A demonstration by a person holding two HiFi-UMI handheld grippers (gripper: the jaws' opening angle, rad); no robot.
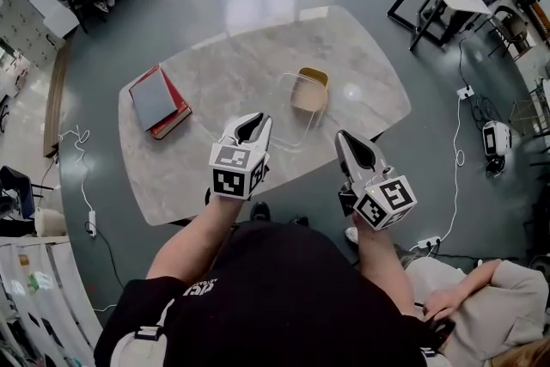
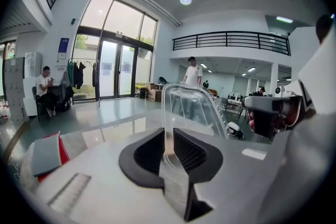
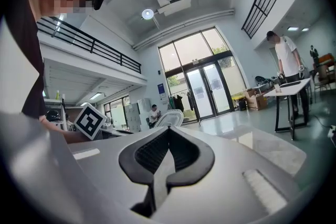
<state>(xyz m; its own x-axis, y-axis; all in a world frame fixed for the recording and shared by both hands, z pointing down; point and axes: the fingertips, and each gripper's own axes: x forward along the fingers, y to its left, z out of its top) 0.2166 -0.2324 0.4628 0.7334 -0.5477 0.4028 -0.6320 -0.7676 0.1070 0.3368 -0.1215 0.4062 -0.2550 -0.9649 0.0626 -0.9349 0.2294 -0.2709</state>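
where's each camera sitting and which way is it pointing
Head view: on the person's head, steeply down at the table; both forearms, left gripper and right gripper show.
Left gripper view: on the left gripper, along jaws shut on the clear container, toward glass doors.
Right gripper view: on the right gripper, along shut empty jaws; the person's shirt at left.
Shared: books in head and left gripper views.

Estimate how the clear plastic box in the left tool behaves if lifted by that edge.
Likely floppy: the clear plastic box looks thin-walled and the left tool pinches one edge only, so it may flex. Probably light, so it could slide on the smooth table or tip. Glossy plastic may slip in that grip.
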